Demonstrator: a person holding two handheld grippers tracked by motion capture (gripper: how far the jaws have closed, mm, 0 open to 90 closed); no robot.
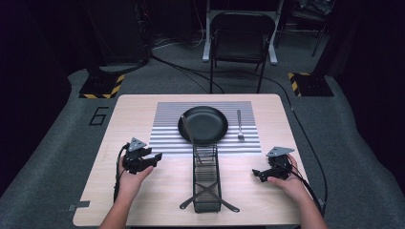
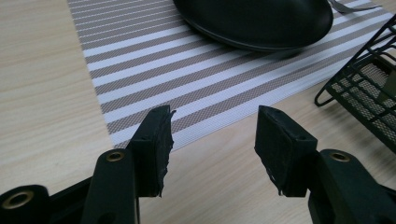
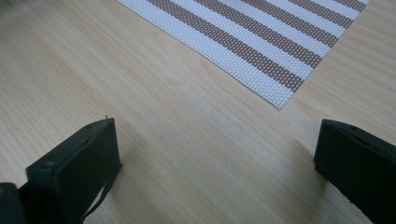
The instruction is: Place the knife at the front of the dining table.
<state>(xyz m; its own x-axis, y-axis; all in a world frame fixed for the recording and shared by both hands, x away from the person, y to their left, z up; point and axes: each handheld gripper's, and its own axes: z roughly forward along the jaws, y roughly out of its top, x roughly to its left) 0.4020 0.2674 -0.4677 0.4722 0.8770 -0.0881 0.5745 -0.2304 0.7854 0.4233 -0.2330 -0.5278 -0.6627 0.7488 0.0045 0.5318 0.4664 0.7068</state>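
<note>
A black plate (image 1: 203,125) sits on a striped placemat (image 1: 165,133) at the table's middle, with a silver fork (image 1: 239,126) lying to its right. In front of the mat stands a black wire rack (image 1: 206,174); two dark utensils (image 1: 208,194) cross at its near end, and a thin rod (image 1: 187,130) leans from it over the plate. My left gripper (image 1: 156,157) is open left of the rack, pointing toward it. In its own view the left gripper (image 2: 212,128) faces the mat's corner (image 2: 140,60), the plate (image 2: 254,21) and the rack (image 2: 369,88). My right gripper (image 1: 256,173) is open and empty right of the rack, and the right gripper (image 3: 217,135) hovers over bare wood.
The wooden table (image 1: 129,119) has bare strips left and right of the mat. A folding chair (image 1: 241,36) stands beyond the far edge, and cables run on the floor. The mat's corner (image 3: 261,37) lies ahead of the right gripper.
</note>
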